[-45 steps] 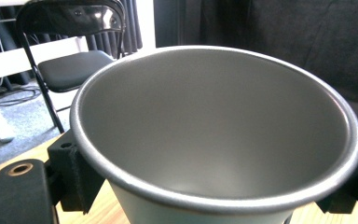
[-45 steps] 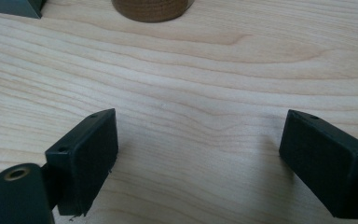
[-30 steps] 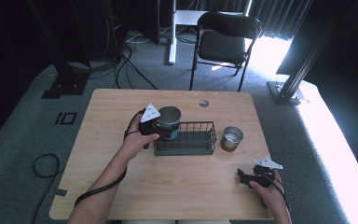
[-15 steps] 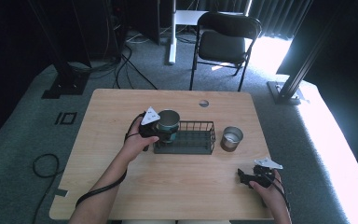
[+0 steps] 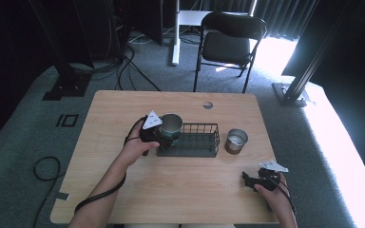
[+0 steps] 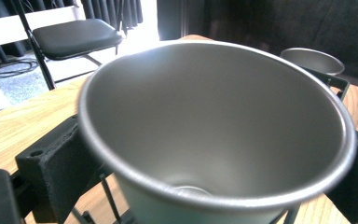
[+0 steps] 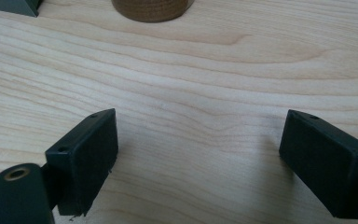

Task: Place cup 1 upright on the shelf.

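Near edge, R corner: right gripper [image 5: 259, 179] rests low on the surface [image 5: 195, 194], jaws spread wide w/ bare wood between them in the right gripper view; nothing held. Well apart from the work.

Mid-surface: left gripper [image 5: 158, 135] holds a steel cup [image 5: 171, 124], jaws clamped on the cup wall from both sides, just below the rim (left gripper view: one black pad each side of the cup [image 6: 214, 140]). Cup sits at the L end of the black wire rack [image 5: 195, 142], upright or nearly so; can't tell if its base is down on the rack floor or a bit above it. Cup is empty inside.

Just past the rack's R end: 2nd steel cup [image 5: 236, 140], standing free on the surface, apart from the rack, untouched.

Handling (judgement): thin-wall metal, light, stiff, won't crush under a jaw squeeze. Smooth, tapered wall = slippery; likely to slide up out of the pads if gripped loosely or tilted. Best hold = across the wall under the rolled rim, so the lip acts as a stop. Wire rack could snag the base on set-down.

Count: steel cups x2, wire rack x1, grippers x2. Far edge: 1 cable hole [image 5: 207, 105] in the surface. Beyond, on the floor: 1 folding chair [image 5: 230, 40].
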